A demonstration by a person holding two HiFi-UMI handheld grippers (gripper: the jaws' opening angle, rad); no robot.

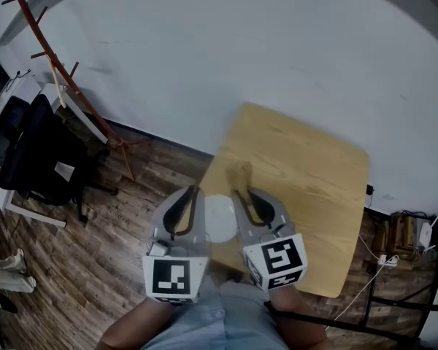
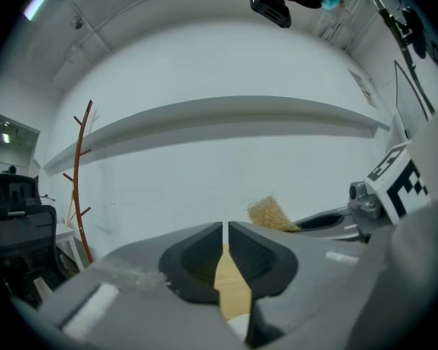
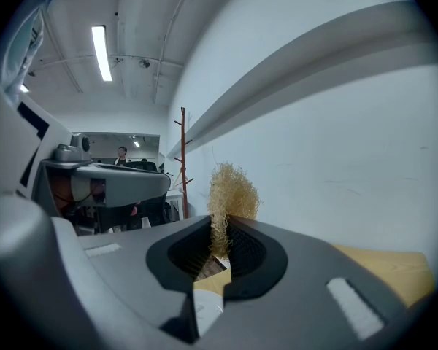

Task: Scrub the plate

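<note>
A small white plate (image 1: pixel 220 221) lies near the front left corner of the wooden table (image 1: pixel 306 173), between my two grippers. My right gripper (image 1: pixel 239 192) is shut on a straw-coloured fibre scrubber (image 1: pixel 241 173), and the tuft sticks up past the fingertips, above the table and just beyond the plate. In the right gripper view the scrubber (image 3: pixel 232 192) is pinched between the dark pads of the right gripper (image 3: pixel 219 232). My left gripper (image 1: pixel 197 189) hovers at the plate's left edge; the left gripper (image 2: pixel 225 228) shows its jaws shut with nothing between them. The scrubber (image 2: pixel 270 214) appears to its right.
A red-brown coat stand (image 1: pixel 66 79) and a black office chair (image 1: pixel 36 152) stand on the wood floor to the left. Cables and a box (image 1: pixel 401 239) lie on the floor right of the table. A white wall runs behind the table.
</note>
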